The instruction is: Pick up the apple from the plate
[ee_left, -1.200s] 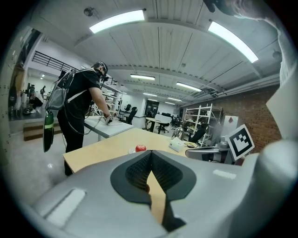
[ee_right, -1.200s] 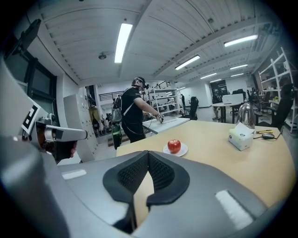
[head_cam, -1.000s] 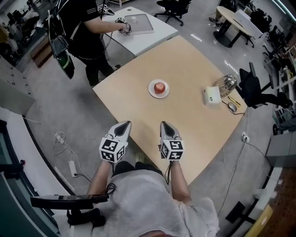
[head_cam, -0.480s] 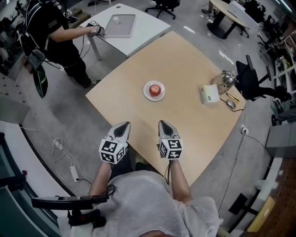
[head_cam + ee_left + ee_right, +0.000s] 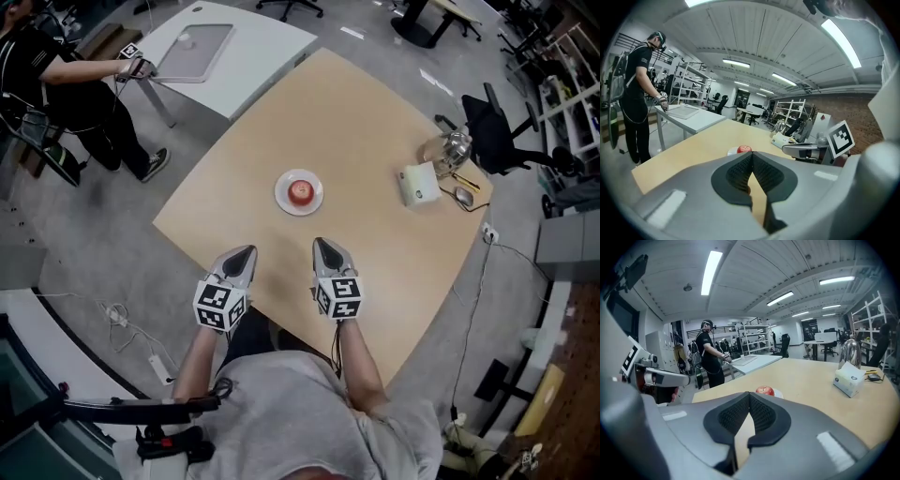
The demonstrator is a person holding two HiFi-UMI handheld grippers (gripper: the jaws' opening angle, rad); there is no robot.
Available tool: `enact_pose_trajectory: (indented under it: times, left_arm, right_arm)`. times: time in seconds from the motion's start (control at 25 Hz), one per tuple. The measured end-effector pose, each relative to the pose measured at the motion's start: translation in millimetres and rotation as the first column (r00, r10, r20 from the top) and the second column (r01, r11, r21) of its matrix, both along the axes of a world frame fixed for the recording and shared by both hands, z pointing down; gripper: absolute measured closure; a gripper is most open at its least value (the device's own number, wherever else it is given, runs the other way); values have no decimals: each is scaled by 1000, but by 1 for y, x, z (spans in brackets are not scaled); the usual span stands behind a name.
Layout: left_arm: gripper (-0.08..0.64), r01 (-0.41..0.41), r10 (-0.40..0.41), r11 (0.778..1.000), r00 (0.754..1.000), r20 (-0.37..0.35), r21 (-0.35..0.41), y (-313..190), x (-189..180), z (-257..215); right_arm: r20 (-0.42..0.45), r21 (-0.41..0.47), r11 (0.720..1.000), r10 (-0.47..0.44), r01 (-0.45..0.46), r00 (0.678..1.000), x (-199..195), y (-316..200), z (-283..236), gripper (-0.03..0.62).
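Nearest me, the left claw and the right claw hang side by side over the near edge of the desk, each with its jaws pressed together and nothing between them. Just beyond, clear of both tips, the apple sits on the white plate around mid-desk. Further off, a tissue box lies toward the right corner, and past the desk a person leans at a white table.

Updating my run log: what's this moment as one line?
stage: pre-grasp | red apple on round white plate, untouched | left gripper: shut, empty | right gripper: shut, empty
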State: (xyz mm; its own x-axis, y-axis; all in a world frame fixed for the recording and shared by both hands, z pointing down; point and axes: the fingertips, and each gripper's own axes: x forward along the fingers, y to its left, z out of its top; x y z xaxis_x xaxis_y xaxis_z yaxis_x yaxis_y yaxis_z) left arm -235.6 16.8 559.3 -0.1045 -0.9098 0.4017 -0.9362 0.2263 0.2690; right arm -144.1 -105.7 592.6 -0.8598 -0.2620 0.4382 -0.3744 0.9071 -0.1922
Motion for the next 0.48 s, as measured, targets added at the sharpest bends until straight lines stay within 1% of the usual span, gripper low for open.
enact_pose_trajectory:
  times: [0.2, 0.48]
  left_arm:
    - [540, -42, 41, 999, 999, -15, -25, -17, -12, 16]
    - [540, -82, 79, 995, 996, -50, -59, -31, -19, 38]
  right_arm:
    - [-22, 13, 1000, 7, -7, 1000, -17, -12, 13, 586]
    - [-63, -5, 1000, 15, -15, 998, -34, -32, 40, 580]
